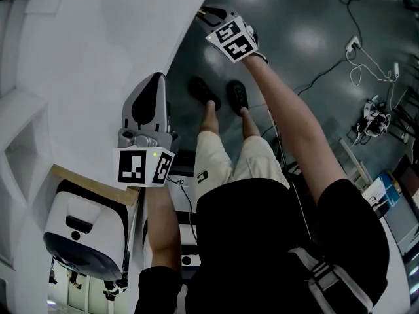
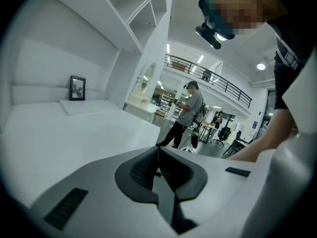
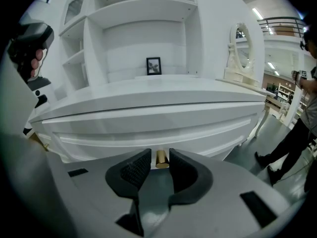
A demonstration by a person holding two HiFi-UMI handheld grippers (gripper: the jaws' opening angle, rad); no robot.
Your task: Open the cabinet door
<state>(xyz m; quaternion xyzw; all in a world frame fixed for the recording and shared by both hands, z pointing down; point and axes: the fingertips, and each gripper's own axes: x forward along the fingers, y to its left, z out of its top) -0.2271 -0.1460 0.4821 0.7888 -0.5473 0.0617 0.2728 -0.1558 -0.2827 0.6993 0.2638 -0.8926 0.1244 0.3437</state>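
Right tool [image 3: 159,153] released, jaws apart with the brass knob [image 3: 162,159] of the cabinet door [image 3: 148,133] between them, not pinched. Knob sticks straight out toward the tool. Left tool [image 2: 158,150] clenched empty over the worktop [image 2: 74,133], farther off.

L gripper [image 2: 158,151]: jaws together, tips meeting, held close in front of torso. L forearm [image 1: 162,224] bent, short reach. R gripper [image 3: 159,158]: jaws wide apart, angled downward. R arm [image 1: 294,120] stretched fwd, nearly straight, well ahead of L.
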